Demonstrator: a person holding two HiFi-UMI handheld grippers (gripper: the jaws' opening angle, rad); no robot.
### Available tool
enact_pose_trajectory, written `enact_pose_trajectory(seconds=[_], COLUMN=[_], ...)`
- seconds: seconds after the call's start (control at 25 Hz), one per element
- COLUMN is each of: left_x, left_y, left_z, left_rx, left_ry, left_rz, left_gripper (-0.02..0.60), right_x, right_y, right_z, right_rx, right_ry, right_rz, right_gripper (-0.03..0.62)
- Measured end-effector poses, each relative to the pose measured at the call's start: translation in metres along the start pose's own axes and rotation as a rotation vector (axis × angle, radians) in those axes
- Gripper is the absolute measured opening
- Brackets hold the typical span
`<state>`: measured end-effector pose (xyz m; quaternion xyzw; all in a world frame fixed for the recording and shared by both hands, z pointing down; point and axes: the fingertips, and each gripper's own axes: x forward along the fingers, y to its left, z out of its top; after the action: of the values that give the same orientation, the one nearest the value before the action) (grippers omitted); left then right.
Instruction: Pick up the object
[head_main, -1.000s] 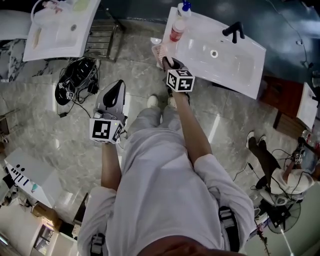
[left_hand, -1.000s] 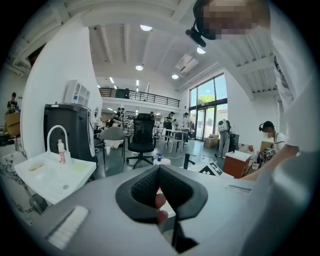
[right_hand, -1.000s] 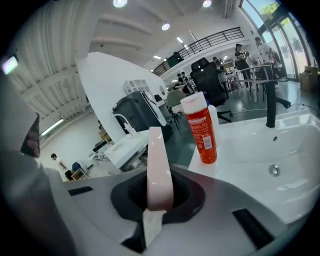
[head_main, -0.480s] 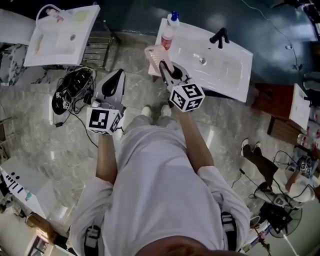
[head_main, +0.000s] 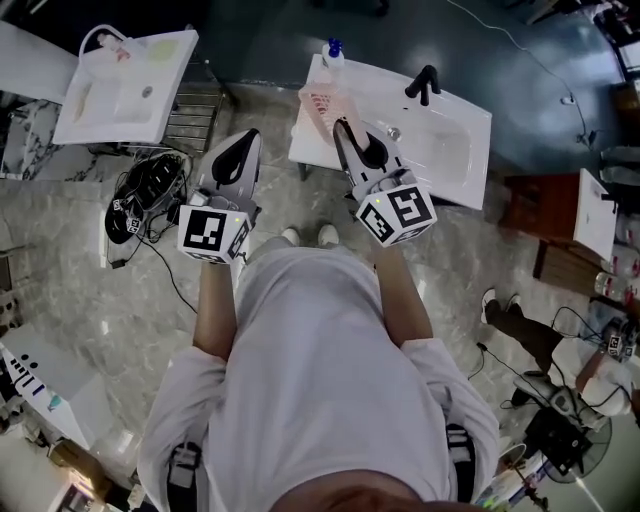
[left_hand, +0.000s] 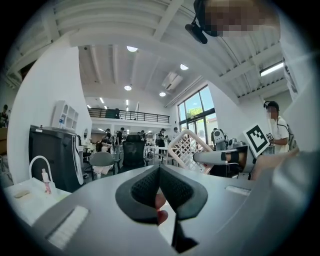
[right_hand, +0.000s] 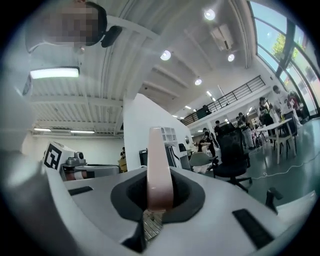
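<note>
Pink plastic lattice, the basket (head_main: 318, 105) is gripped at one end by the right gripper (head_main: 343, 128). Its jaws are clenched on the basket's two broad faces, as the right gripper view shows, where the piece stands edge-on between the pads (right_hand: 182, 192). The left gripper (head_main: 246, 140) is closed on itself with no task thing between its jaws. It hangs to the left of the other, well apart from the basket.

In the head view the basket is in the air in front of the person, over the near left end of the white sink (head_main: 455, 165) and short of the bottle (head_main: 331, 55) at that sink's back corner. It appears to touch nothing but the jaws, so I judge the pick done: the basket is off its resting place and carried. The task names no further step. What may remain is to keep the grip and bring the basket wherever it is wanted.

The basket's long axis runs straight out along the right jaws, away from the person. Its free end points toward the bottle in the head view and upward in the right gripper view. Its thin edge faces that camera, and its open lattice face is turned sideways toward the left gripper, whose view shows it tilted.
</note>
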<state>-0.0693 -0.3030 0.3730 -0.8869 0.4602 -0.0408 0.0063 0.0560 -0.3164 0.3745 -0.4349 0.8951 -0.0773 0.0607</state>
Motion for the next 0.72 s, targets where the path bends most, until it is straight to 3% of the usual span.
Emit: enact_pose_trajectory(seconds=[0.2,0.36,0.72], left_x=[0.004,0.009,0.014], left_y=[-0.014,-0.027,-0.044], left_z=[0.014,0.021,0.033], left_rx=[0.005,0.016,0.050], left_ry=[-0.022,-0.033,-0.044], left_rz=[-0.007,-0.021,-0.030], left_gripper=[0.000,0.000,0.000], right_x=[-0.021,-0.033,-0.051], right_y=[0.000,-0.012,-0.023], right_z=[0.043,0.065,0.053], right_rx=[-0.162,-0.182,-0.227], right_ry=[-0.045,-0.080,-0.034], right_rz=[-0.036,-0.047,-0.091], right_gripper=[0.018,0.018,0.017])
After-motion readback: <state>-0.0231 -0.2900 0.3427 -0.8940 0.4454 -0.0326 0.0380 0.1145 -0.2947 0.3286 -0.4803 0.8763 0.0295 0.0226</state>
